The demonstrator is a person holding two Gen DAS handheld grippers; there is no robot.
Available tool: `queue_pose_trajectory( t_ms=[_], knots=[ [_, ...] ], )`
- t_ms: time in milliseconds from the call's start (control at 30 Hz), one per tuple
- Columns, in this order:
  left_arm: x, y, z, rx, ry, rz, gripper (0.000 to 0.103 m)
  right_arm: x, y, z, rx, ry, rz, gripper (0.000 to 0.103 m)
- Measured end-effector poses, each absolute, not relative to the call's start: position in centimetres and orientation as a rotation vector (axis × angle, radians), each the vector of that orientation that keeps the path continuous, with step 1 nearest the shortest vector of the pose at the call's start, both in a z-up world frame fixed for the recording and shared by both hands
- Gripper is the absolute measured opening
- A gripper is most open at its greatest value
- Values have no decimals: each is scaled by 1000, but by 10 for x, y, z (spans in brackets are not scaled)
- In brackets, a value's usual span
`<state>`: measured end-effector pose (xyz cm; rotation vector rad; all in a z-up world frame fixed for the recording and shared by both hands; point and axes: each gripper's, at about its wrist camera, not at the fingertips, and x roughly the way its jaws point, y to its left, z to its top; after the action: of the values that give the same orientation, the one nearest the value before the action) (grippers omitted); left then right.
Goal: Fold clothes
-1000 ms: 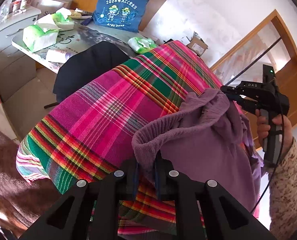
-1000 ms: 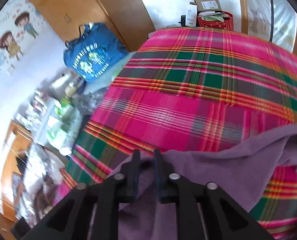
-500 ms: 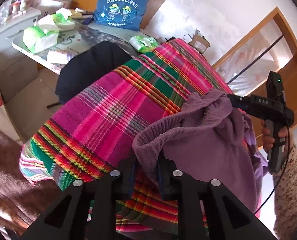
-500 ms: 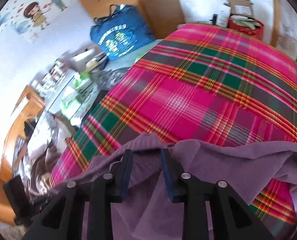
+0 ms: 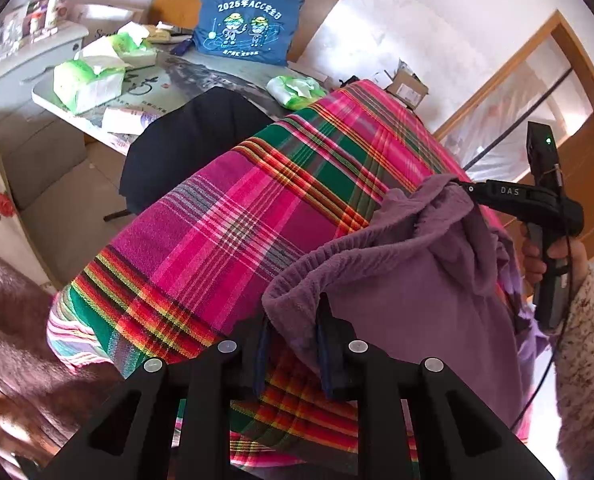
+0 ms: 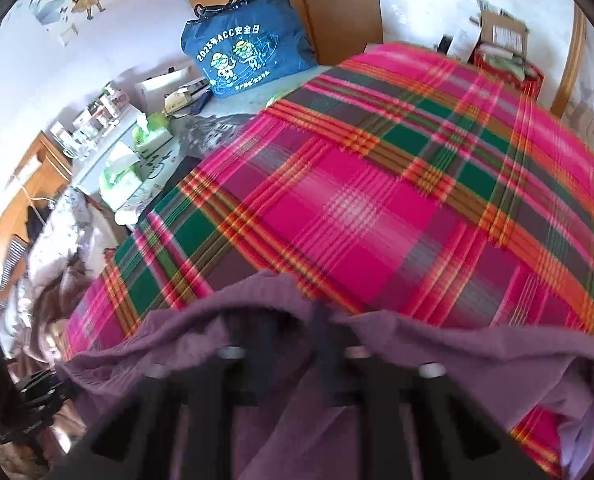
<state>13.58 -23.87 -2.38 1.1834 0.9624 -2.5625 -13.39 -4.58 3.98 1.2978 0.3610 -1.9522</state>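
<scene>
Lifted higher above the plaid cloth [image 5: 233, 216] than before, the purple garment [image 5: 425, 304] hangs with each tool, left [image 5: 291, 344] and right [image 5: 463, 187], clamped on its ribbed edge.

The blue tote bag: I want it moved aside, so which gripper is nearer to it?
Neither clearly. The left gripper and right gripper both clamp the purple garment, far across the plaid cloth from the blue tote bag.

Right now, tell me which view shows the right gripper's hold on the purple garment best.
Left wrist view: the right gripper is seen from the side, jaws pinching the purple garment's bunched edge. The right wrist view is blurred, with cloth draped over its own jaws.
</scene>
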Motion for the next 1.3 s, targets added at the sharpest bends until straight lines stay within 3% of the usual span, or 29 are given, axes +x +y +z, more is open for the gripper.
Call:
queue_pose_trajectory(
  t_ms=[367,900,1300],
  knots=[
    [135,-245,-26,1165,1039,-2556,19,-137,-116,68,1132,524,-2021,7],
    [138,-262,-34,1142,1244,-2542,16,-139,-235,25,1095,846,-1926,7],
    [142,-270,-38,1140,1358,-2517,15,-133,-261,6,1094,961,-1941,9]
  ],
)
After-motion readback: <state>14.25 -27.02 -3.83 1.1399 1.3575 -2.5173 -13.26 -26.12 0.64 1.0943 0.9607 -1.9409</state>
